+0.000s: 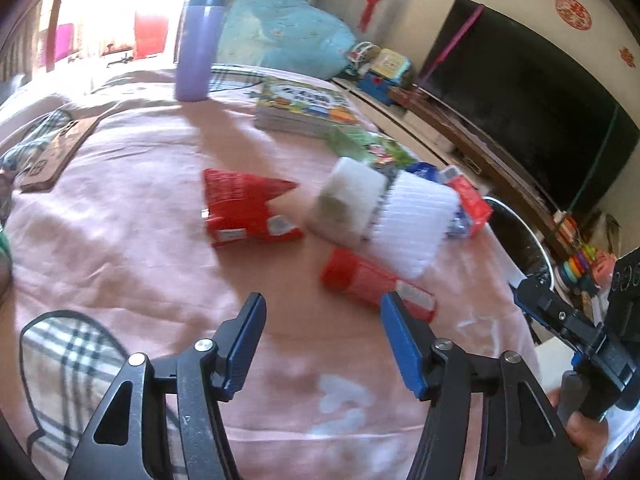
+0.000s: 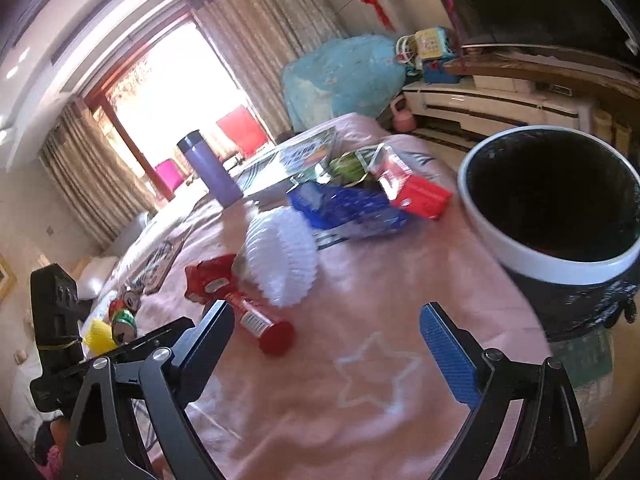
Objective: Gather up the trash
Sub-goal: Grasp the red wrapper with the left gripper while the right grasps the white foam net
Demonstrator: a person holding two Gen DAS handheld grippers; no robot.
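Both the left tongs [image 1: 323,314] and right tongs [image 2: 326,326] hang spread and empty above the pink blanket [image 1: 140,240], near the red tube [image 1: 372,280].

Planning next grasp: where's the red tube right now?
In both wrist views, red tube lies on the pink cloth, touching the white brush, just beyond the left gripper.

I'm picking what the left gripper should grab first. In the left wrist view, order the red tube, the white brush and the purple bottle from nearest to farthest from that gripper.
1. Red tube: lying just ahead of the open left gripper, toward its right finger.
2. White brush: right behind the tube, mid-blanket.
3. Purple bottle: upright at the far edge, left of the books.
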